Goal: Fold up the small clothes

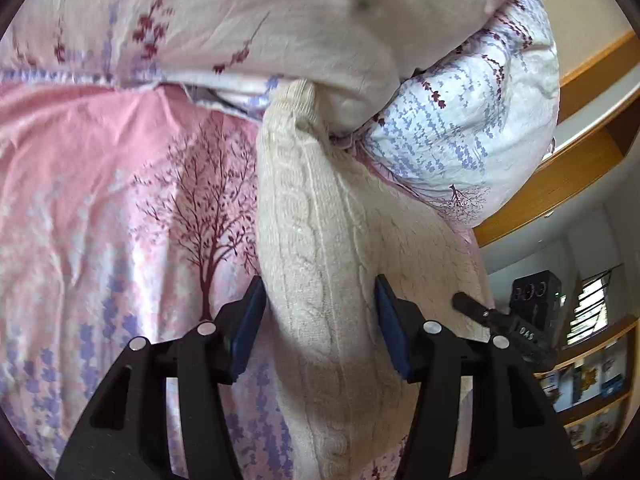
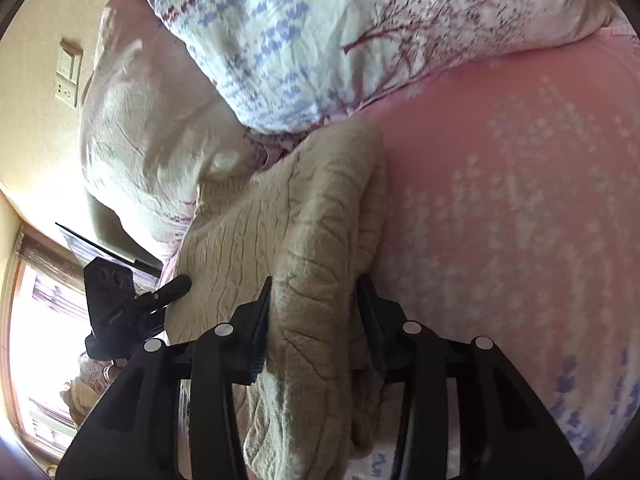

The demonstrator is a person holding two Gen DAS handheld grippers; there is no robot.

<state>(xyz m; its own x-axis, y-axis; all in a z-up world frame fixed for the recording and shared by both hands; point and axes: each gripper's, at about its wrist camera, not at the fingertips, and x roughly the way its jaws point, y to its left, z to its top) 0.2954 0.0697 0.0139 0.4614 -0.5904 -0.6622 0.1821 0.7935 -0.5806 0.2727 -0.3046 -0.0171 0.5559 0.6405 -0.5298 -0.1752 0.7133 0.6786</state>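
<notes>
A cream cable-knit sweater [image 1: 320, 240] lies on a pink bedsheet [image 1: 100, 200] printed with dark red trees and lilac flowers. In the left wrist view it runs as a thick rolled band from 6 o'clock up to about 12 o'clock of centre, where its far end tucks under a bunched white floral duvet [image 1: 240, 20]. A pillow [image 1: 460, 140] with blue and maroon sprigs sits at 2 o'clock, against a wooden headboard [image 1: 580, 152].

The left gripper [image 1: 320, 300] has a fold of the sweater between its blue pads. The left pad touches the knit; the right one seems to stand just off it, though the edge is hard to read, so the jaws look partly apart rather than clamped. At 4 o'clock the other gripper's black body shows beside the sweater.

In the right wrist view the sweater [image 2: 280, 220] fills the middle, one rolled fold running from 6 o'clock toward 12. The right gripper [image 2: 314, 300] straddles that fold, both pads close against it and appearing to pinch it. The duvet [image 2: 320, 40] lies at 12 o'clock, the sheet [image 2: 520, 200] at 3 o'clock, and a bright window [image 2: 40, 320] at 8 o'clock.
</notes>
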